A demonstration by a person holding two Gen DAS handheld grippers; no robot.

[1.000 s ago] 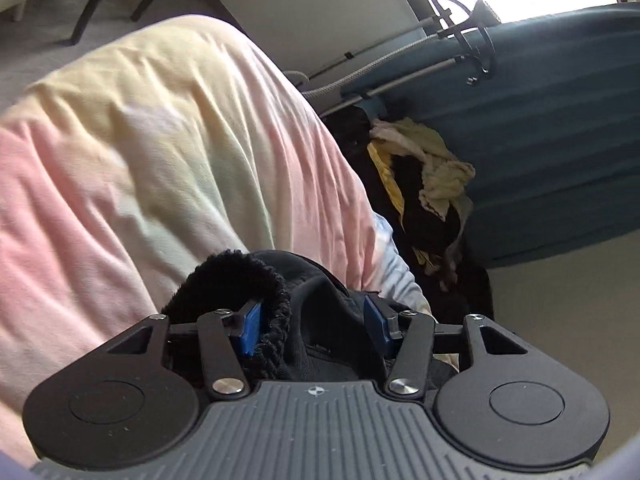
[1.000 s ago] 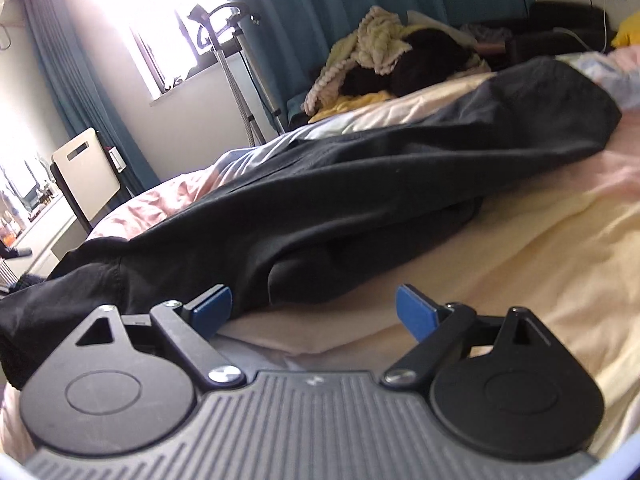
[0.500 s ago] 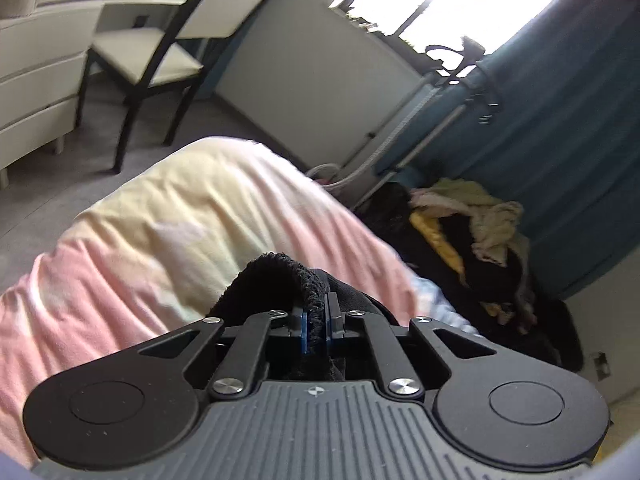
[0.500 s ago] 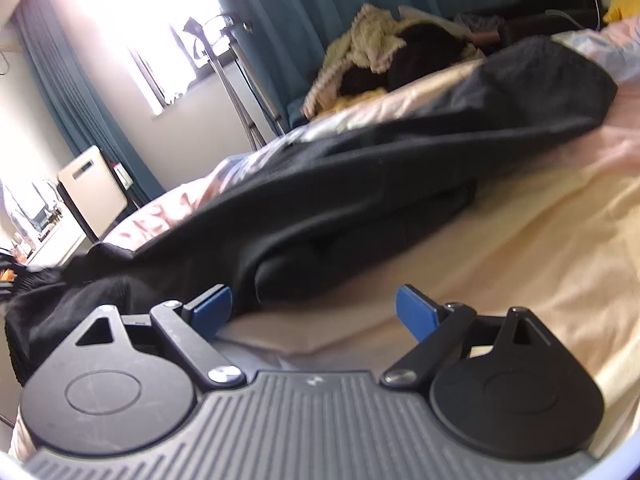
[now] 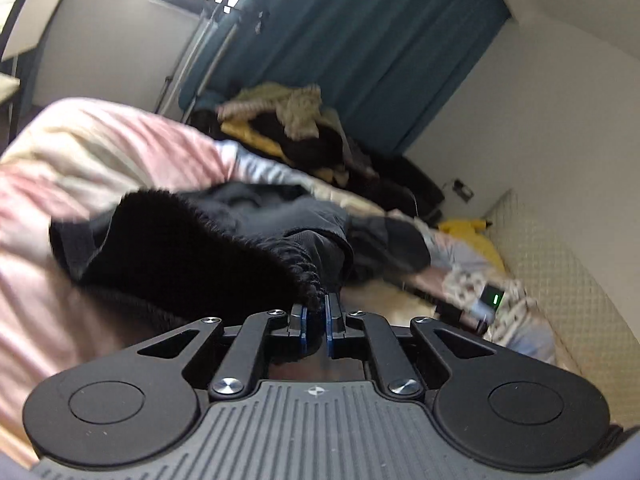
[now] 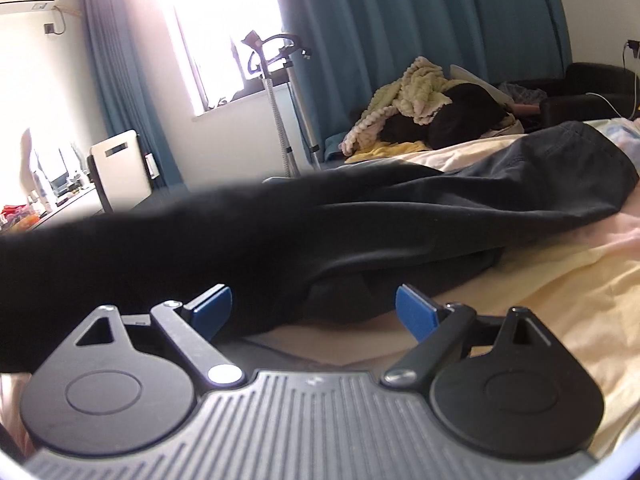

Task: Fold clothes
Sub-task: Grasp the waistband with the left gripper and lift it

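**Q:** Gripper status, and where is the garment?

**A:** Left gripper (image 5: 316,322) is clamped on the ribbed hem of the black trousers (image 5: 224,248), lifting that end off the bed (image 5: 80,168); the picture is blurred, so how high is hard to say. Right gripper (image 6: 314,308) stands wide open and empty, low over the yellow bedding, with the trousers' dark bulk just ahead of its fingertips.

**Q:** Which step is this?

**A:** Likely the first fold: one end is being carried over the rest, which lies stretched across the bed.

**Q:** What does the next move need?

**A:** Probably laying the hem down squarely on the far end, while the open gripper pins or smooths the cloth.
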